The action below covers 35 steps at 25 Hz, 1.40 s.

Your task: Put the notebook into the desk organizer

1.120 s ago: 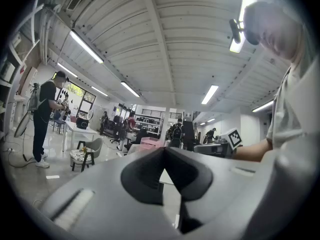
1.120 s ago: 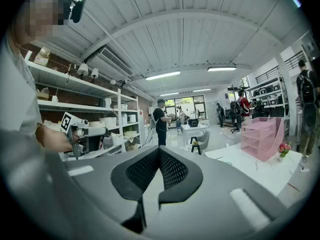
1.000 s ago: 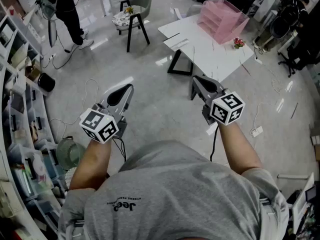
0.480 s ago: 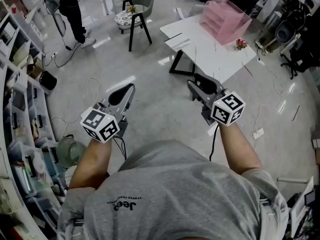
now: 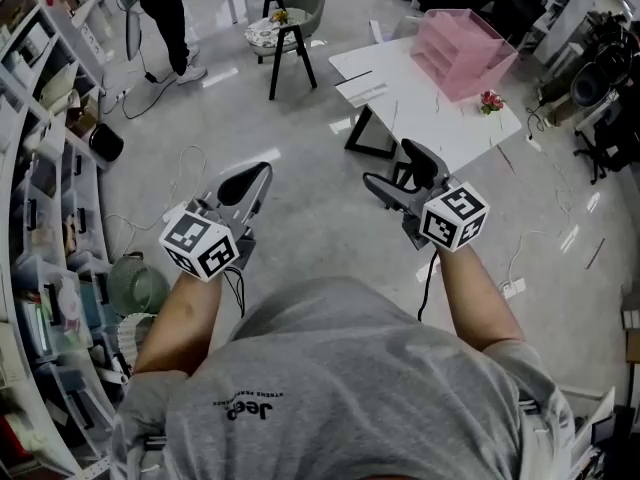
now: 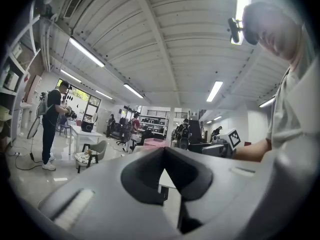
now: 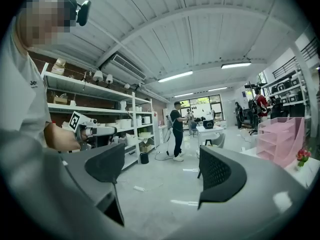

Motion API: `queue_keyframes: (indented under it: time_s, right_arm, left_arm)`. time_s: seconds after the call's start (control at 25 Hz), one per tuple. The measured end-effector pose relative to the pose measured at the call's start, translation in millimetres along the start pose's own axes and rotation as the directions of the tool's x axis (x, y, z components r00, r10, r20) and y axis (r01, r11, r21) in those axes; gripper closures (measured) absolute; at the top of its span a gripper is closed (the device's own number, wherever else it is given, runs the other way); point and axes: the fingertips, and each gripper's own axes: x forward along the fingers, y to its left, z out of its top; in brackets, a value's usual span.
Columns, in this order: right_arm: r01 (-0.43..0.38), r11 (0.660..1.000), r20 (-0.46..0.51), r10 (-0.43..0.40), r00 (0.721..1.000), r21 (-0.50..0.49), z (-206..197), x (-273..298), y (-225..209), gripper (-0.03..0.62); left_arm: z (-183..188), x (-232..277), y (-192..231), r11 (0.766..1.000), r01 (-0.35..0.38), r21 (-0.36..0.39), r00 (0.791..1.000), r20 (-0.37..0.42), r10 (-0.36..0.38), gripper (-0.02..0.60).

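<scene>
**Two grippers held out over open floor, table well ahead**

A grey T-shirt [image 5: 340, 388] fills the foreground of the head view, and two bare forearms are stretched forward from it. The left gripper [image 5: 262, 173] is held level with its jaws pressed together at the tips, and nothing is caught between them. A marker cube [image 5: 200, 246] is carried at its rear. The right gripper [image 5: 390, 165] is also held close to level. Its jaws have just been opened and are spread wide, with only the grey floor [image 5: 310, 218] seen through the gap. Neither gripper is touching anything.

Past the right gripper, and well apart from it, a white table [image 5: 430, 118] is set on dark legs. A flat pale item [image 5: 362, 89] lies at the table's near left corner; whether it is the notebook cannot be told. The pink desk organizer [image 5: 462, 53] stands at the table's far side, its stacked trays visible, with a small flower pot [image 5: 490, 100] just beside it near the right edge.

Storage shelves [image 5: 45, 168] are lined along the left wall. Farther back, a chair [image 5: 290, 30] is placed on the floor, and a person in dark clothes [image 5: 165, 8] is seen standing beyond it.
</scene>
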Motion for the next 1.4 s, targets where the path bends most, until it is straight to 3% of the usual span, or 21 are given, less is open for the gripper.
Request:
queue_keyframes:
  time_s: [0.36,0.64,0.8,1.0,1.2,1.4]
  right_arm:
    - [-0.063,0.998,-0.009,0.063,0.998,0.005,-4.7,-11.3,-38.0,0.154]
    - [-0.055,0.998,-0.025,0.056,0.998,0.028,-11.8,29.1,-62.9,0.154]
    - [-0.008,1.000,-0.030,0.009,1.000,0.026,-14.9,73.8,-83.5,0.155]
    - [0.087,0.996,-0.015,-0.087,0.996,0.026,-6.7,156.6,-125.8,0.155]
    - [0.186,0.982,-0.006,-0.185,0.983,0.047,14.3,244.2,-159.6,0.155]
    - [0.248,0.967,-0.010,-0.248,0.969,0.056,31.3,321.1,-190.9,0.155]
  left_arm:
    - [-8.3,26.3,-22.6,0.998,-0.062,-0.002,0.998,0.005,0.062,0.528]
    - [-10.0,39.9,24.2,0.997,-0.076,-0.004,0.997,-0.006,0.076,0.528]
    - [-17.7,61.3,78.8,1.000,-0.023,-0.016,1.000,-0.019,0.023,0.528]
    - [-12.1,110.5,179.9,0.996,0.078,-0.031,0.997,-0.014,-0.078,0.528]
    - [15.1,167.0,280.6,0.980,0.196,-0.023,0.979,-0.045,-0.197,0.528]
    - [38.3,199.6,370.8,0.968,0.251,-0.013,0.966,-0.057,-0.251,0.528]
